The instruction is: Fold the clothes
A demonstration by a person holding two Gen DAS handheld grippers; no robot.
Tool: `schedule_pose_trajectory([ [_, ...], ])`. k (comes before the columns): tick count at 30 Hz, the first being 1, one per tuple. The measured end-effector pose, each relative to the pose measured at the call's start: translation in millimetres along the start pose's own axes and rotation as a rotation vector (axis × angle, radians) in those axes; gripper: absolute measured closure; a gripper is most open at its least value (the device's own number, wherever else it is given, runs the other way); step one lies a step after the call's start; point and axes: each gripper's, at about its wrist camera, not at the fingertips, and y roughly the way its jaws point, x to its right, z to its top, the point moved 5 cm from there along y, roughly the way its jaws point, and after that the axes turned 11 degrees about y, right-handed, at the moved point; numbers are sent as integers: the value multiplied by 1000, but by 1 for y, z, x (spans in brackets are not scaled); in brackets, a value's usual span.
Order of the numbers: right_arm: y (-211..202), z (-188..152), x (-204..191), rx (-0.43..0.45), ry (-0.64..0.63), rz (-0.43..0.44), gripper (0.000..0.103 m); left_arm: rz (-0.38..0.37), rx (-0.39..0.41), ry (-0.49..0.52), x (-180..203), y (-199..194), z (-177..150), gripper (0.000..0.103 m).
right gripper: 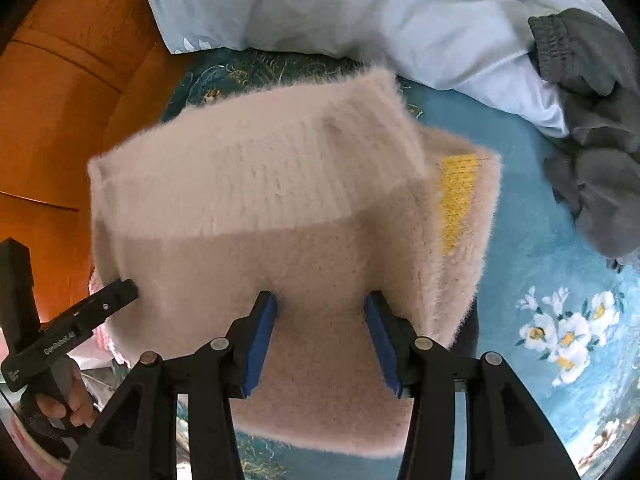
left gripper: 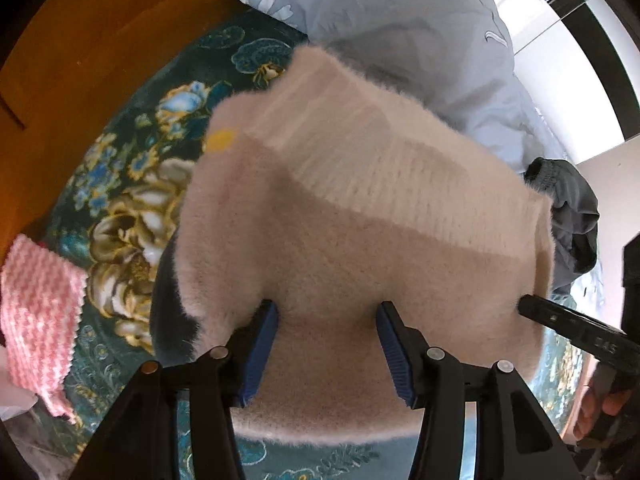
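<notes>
Over the bed (left gripper: 132, 184) I've got the fluffy beige sweater (left gripper: 360, 216) partly folded, both tools on its near edge. Left tool (left gripper: 326, 344) and right tool (right gripper: 320, 336) each have pads spread apart with fabric between them, so nothing looks pinched yet (the fuzz hides actual contact). Seems mid-fold to me: next I'd close both and carry that edge toward the ribbed band. Its long axis runs side to side, ribbed band away from me, yellow tag (right gripper: 458, 200) at the right end.

My bed has a teal flowered cover (right gripper: 520, 216); a pale blue duvet (right gripper: 360, 12), grey trousers (right gripper: 592, 128) and a pink knit cloth (left gripper: 40, 312) lie on it.
</notes>
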Motion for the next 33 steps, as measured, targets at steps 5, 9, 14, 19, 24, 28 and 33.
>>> schedule_pose_trajectory([
  [5, -31, -37, -3, 24, -46, 17, 42, -27, 32, -60, 19, -24, -25, 38],
  [9, -29, -74, 13, -16, -27, -22, 36, -31, -11, -39, 50, -26, -62, 34],
  [14, -34, -107, 34, -55, -26, -58, 33, -64, -49, -74, 82, -24, -103, 31],
  [19, -49, -119, 46, -32, -80, -82, 24, -9, -11, -133, 100, -30, -126, 18],
  [24, -73, -129, 59, 7, -126, -44, 1, 94, 4, -43, 134, -42, -131, 2],
  [28, -86, -128, 69, 22, -163, -23, 1, 149, 6, -62, 140, -54, -133, 0],
  [33, -79, -121, 70, 36, -210, -4, 0, 171, 10, -146, 148, -59, -131, 0],
])
